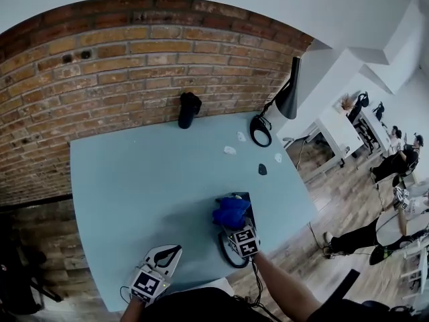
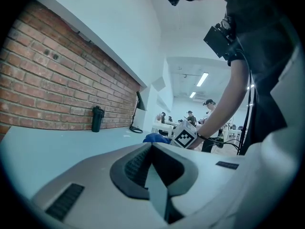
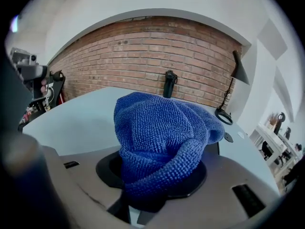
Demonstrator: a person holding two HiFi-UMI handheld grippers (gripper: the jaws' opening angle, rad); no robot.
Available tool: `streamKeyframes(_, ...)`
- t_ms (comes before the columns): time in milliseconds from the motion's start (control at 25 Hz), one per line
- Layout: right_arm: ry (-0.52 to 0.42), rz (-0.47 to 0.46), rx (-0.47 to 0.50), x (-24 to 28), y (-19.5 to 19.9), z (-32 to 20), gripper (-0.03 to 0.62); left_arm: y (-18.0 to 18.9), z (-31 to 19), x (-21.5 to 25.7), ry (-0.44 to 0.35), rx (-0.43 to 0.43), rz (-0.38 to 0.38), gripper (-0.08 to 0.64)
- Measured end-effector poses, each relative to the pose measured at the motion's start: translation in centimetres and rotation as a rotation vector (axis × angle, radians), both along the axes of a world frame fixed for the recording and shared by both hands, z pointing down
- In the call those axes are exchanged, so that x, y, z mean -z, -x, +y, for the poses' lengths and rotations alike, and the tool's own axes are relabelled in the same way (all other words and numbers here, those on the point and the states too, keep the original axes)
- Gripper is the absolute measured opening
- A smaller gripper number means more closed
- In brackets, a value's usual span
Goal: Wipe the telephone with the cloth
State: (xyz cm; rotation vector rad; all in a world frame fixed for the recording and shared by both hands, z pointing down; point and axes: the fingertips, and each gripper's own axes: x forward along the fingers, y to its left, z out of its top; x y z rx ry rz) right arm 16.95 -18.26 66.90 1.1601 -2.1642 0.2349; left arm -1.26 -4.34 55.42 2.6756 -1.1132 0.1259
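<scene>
A crumpled blue cloth (image 1: 231, 211) (image 3: 162, 137) sits bunched between the jaws of my right gripper (image 1: 236, 224) (image 3: 151, 194), which is shut on it near the table's front right. Under and behind the cloth shows a dark flat edge (image 1: 244, 197) (image 3: 216, 148). It may be the telephone, but most of it is hidden. At the front edge left of this, my left gripper (image 1: 167, 255) (image 2: 153, 149) is low over the table. Its jaws meet at the tips with nothing between them. The right gripper's marker cube (image 2: 185, 135) and the cloth (image 2: 153, 138) show beyond it.
A black bottle (image 1: 189, 109) stands at the brick wall. A black lamp (image 1: 288, 98) with a ring base (image 1: 261, 131) is at the back right. Small white bits (image 1: 230, 150) and a dark disc (image 1: 262, 170) lie there too. The table edge (image 1: 305, 196) is close on the right.
</scene>
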Motion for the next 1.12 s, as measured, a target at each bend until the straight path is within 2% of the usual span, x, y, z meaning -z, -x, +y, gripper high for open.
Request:
streamKeyframes(80, 0.006, 0.017, 0.009, -0.3, -0.2, 1.0, 0.192, 0.0, -0.1, -0.1, -0.006, -0.008, -0.002, 0.0)
streamKeyframes(360, 0.063, -0.005, -0.02, -2.2, -1.9, 4.0, 0.192, 0.7, -0.2, -0.2, 0.013, 0.003, -0.004, 0.0)
streamKeyframes(560, 0.096, -0.038, -0.038, -2.8, -2.3, 4.9, 0.192, -0.1, 0.0, -0.1, 0.011, -0.017, 0.003, 0.0)
streamKeyframes(1040, 0.161, -0.028, -0.032, -4.8, -3.7, 9.3, 0.192, -1.4, 0.9, -0.9, 0.043, -0.054, -0.019, 0.0)
streamKeyframes(1120, 0.206, -0.032, -0.031, -5.5, -3.8, 10.1, 0.192, -1.4, 0.9, -1.1, 0.039, -0.053, -0.022, 0.0)
